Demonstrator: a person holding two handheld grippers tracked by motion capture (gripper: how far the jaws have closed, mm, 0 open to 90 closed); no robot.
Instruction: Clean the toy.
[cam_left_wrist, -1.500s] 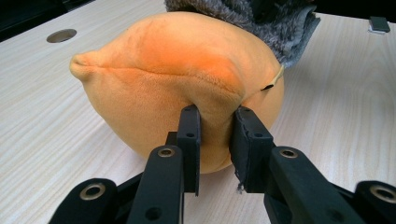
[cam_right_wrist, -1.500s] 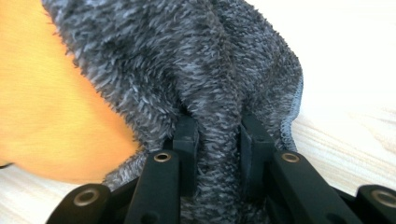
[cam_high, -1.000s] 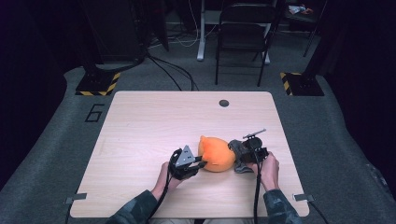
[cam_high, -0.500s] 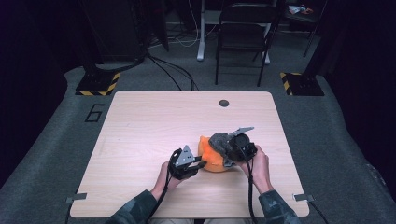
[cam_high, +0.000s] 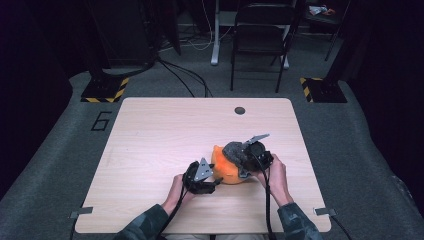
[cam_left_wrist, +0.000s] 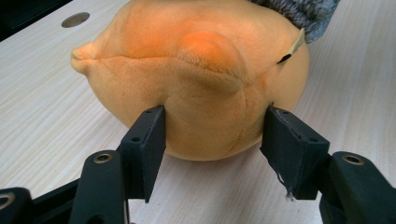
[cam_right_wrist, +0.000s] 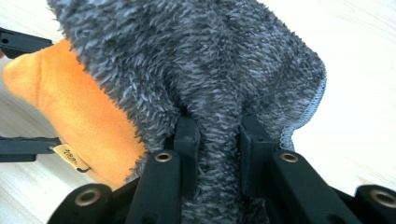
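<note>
Wooden table (cam_high: 150, 150): the left gripper (cam_left_wrist: 212, 140), jaws just opened, brackets an orange plush (cam_left_wrist: 196, 79); the right gripper (cam_right_wrist: 217, 140) pinches grey cloth (cam_right_wrist: 196, 60) draped over it. Unsteadied, the plush could roll.

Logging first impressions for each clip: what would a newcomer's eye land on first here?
The orange plush toy near the table's front edge, the one bright thing in a dark room. The right gripper is shut on a fuzzy grey cloth draped over it. The left gripper, whose jaws have just been opening, straddles the toy's lower bulge.
</note>
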